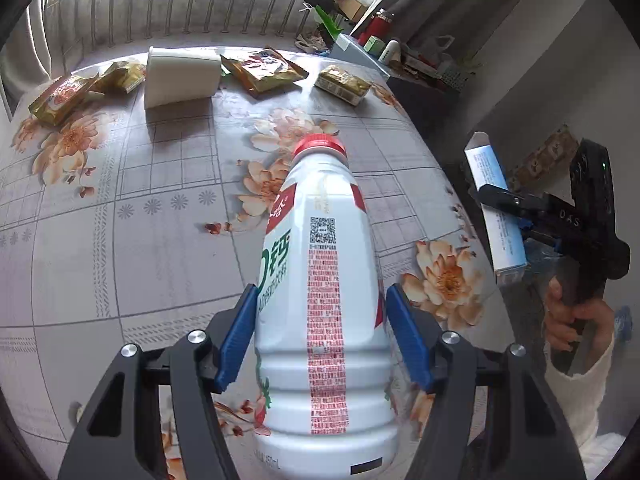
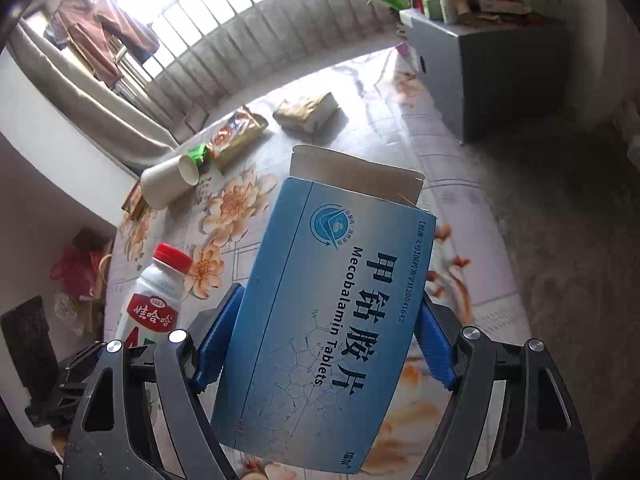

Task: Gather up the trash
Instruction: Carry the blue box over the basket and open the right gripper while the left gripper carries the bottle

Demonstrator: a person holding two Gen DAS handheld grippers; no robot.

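Note:
A white plastic bottle [image 1: 320, 208] with a red cap sits lengthwise between the blue pads of my left gripper [image 1: 322, 292], which is shut on its body above the floral tablecloth [image 1: 160, 220]. In the right wrist view the same bottle [image 2: 156, 300] shows at lower left. My right gripper [image 2: 331, 300] is shut on a blue medicine box [image 2: 352, 240] whose top flap stands open. From the left wrist view that box [image 1: 490, 184] hangs beyond the table's right edge, clamped by the right gripper [image 1: 500, 204] with a person's hand [image 1: 568, 320] on its handle.
At the far side of the table lie a tipped white paper cup [image 1: 180, 76] and several snack packets [image 1: 264, 68], one nearer the right edge [image 1: 344, 84]. A grey cabinet [image 2: 480, 60] piled with clutter stands beyond the table. A railing and window run behind.

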